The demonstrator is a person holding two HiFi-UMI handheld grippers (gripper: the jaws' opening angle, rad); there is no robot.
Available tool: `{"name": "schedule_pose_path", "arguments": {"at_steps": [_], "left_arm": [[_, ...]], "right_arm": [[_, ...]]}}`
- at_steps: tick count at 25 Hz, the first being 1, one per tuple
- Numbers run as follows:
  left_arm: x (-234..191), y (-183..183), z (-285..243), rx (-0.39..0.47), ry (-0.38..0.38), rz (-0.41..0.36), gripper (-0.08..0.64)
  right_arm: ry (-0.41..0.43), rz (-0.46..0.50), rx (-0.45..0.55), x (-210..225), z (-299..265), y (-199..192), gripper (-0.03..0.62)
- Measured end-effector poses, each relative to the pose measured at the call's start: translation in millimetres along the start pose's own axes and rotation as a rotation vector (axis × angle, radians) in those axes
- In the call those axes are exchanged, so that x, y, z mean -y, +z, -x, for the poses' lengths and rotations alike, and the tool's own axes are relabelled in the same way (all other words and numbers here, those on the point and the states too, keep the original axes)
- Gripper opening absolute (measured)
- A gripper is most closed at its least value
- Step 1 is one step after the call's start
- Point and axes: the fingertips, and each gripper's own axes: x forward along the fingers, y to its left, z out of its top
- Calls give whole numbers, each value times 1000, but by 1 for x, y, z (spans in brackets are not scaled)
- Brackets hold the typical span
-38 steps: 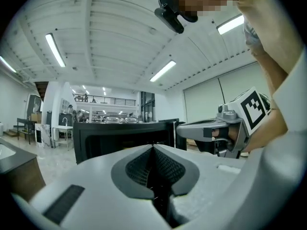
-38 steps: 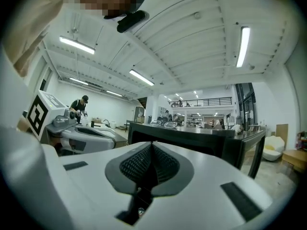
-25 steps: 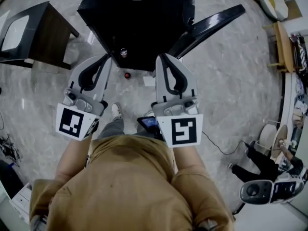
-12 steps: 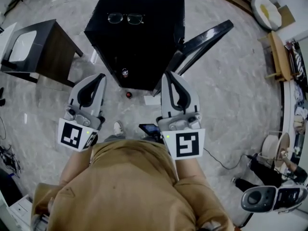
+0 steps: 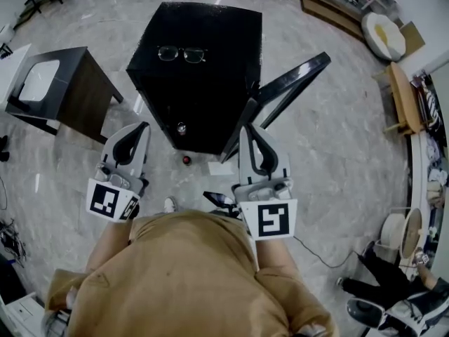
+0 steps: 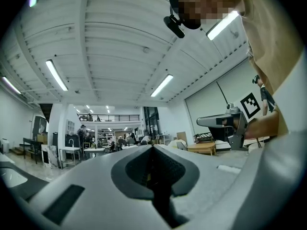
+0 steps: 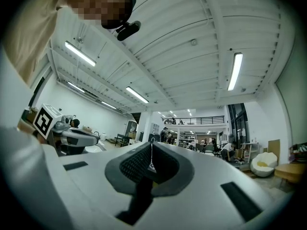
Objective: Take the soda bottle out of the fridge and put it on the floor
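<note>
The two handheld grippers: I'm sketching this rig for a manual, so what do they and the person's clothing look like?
The left gripper and right gripper match: pale grey tapering tongs with black ribbed pads set in a dark teardrop hollow. Each has a white cube at its rear, printed with a black square marker. The person wears a tan top.

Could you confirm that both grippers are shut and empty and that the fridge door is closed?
Not quite: the fridge door stands open, as the head view shows. The left gripper and the right gripper are indeed shut and empty.
</note>
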Motion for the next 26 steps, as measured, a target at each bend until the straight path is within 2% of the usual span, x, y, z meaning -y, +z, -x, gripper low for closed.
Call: {"name": "schedule_pose_path", "arguments": {"at_steps": [13,26], "left_arm": [[-3,17,-14,14,-1,-25,2],[-14,37,-24,14,-3,-5,3]], "right_arm": [[15,9,40,5,-14,17,2],[0,10,31,12,-26,40,2]]}}
